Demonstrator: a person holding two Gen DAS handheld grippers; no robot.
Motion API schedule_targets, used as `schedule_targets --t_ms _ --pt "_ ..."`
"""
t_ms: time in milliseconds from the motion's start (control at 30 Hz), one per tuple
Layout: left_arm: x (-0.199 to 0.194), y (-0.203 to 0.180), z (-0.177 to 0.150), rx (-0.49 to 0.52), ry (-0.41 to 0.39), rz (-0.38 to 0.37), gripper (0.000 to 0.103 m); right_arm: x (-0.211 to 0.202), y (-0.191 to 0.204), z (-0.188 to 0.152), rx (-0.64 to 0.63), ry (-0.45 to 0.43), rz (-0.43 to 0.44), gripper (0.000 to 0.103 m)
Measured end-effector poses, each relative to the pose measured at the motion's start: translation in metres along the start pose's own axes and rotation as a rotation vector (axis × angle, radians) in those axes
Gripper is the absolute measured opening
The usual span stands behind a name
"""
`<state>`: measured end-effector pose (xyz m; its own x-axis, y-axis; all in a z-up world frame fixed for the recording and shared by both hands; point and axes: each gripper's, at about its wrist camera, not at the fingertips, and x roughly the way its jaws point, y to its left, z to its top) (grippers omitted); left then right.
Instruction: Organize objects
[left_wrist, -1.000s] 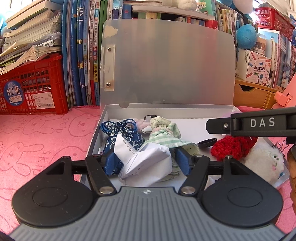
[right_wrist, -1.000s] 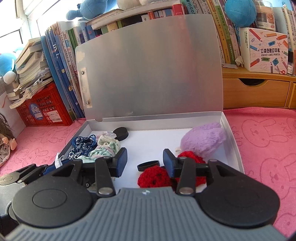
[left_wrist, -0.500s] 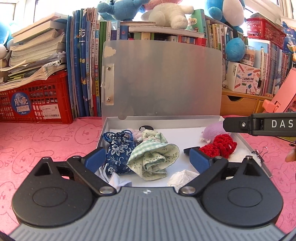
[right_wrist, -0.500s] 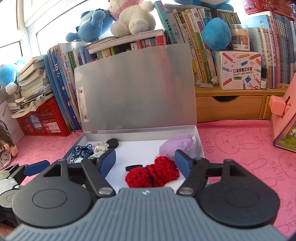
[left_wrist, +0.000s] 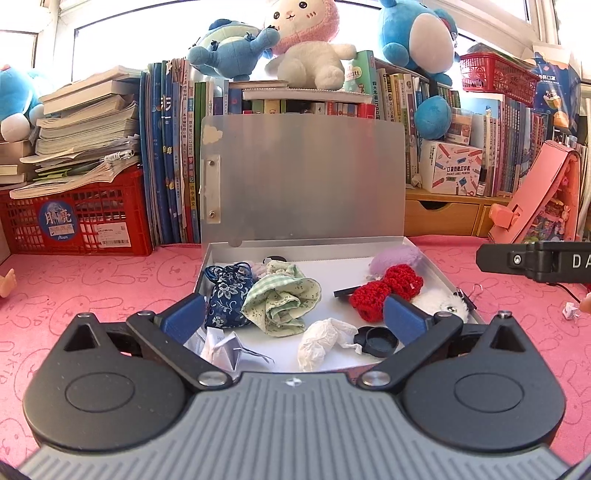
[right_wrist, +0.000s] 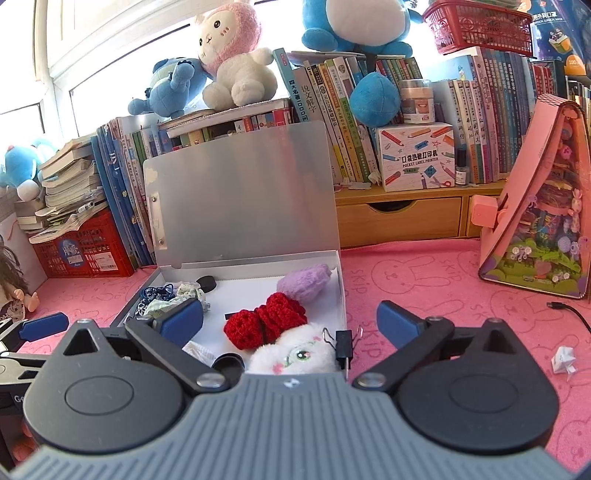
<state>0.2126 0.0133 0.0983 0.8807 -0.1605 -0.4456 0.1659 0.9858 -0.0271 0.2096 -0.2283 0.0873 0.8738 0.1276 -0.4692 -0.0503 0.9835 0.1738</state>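
Both grippers have pulled back from the box since a second ago, and the folded paper that the left gripper (left_wrist: 291, 317) was pinching then now lies loose in the near left corner of the box (left_wrist: 436, 275). Its fingers stand spread wide, holding nothing. The right gripper (right_wrist: 290, 319) is likewise spread and empty, hanging over the near right edge of the box.

On the pink cloth (left_wrist: 92, 284) the box sits with its lid (left_wrist: 303, 177) propped upright against the books. Inside, along the left wall, lie a blue flowered pouch (left_wrist: 229, 295) and, touching it, a bundle of green checked cloth (left_wrist: 282, 299). The folded paper (left_wrist: 231, 347) rests just in front of the pouch. Near the front edge sit a crumpled tissue (left_wrist: 321, 341) and a black round lid (left_wrist: 376, 339), side by side. A red knitted bow (left_wrist: 386, 290) lies toward the right, with a purple fluffy ball (left_wrist: 395, 256) behind it and a white furry toy (right_wrist: 295, 354) in front. A black binder clip (right_wrist: 343, 345) grips the box's right rim. Well to the right, a small scrap of paper (right_wrist: 563, 360) lies on the cloth.
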Motion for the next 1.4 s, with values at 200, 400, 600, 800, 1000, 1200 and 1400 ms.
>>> schedule_targets --t_ms 200,400,600,800,1000,1200,1400 --pt "-0.014 -0.003 -0.014 -0.007 0.015 0.013 0.103 -0.015 -0.003 -0.021 0.005 0.017 -0.008 0.103" --pt "-0.025 0.001 -0.036 -0.027 0.048 0.031 0.103 -0.028 0.005 -0.046 -0.045 0.034 -0.021 0.103" --pt "-0.032 0.003 -0.067 -0.03 0.108 0.042 0.103 -0.037 0.016 -0.076 -0.095 0.08 -0.023 0.103" --pt "-0.039 -0.001 -0.09 -0.02 0.129 0.064 0.103 -0.04 0.023 -0.101 -0.126 0.126 -0.026 0.103" --pt "-0.038 -0.004 -0.101 -0.02 0.153 0.065 0.103 -0.04 0.03 -0.114 -0.17 0.146 -0.047 0.103" --pt "-0.031 -0.002 -0.106 -0.033 0.202 0.083 0.103 -0.036 0.033 -0.123 -0.195 0.171 -0.077 0.103" --pt "-0.028 -0.002 -0.107 -0.031 0.219 0.103 0.103 -0.03 0.033 -0.13 -0.195 0.182 -0.086 0.103"
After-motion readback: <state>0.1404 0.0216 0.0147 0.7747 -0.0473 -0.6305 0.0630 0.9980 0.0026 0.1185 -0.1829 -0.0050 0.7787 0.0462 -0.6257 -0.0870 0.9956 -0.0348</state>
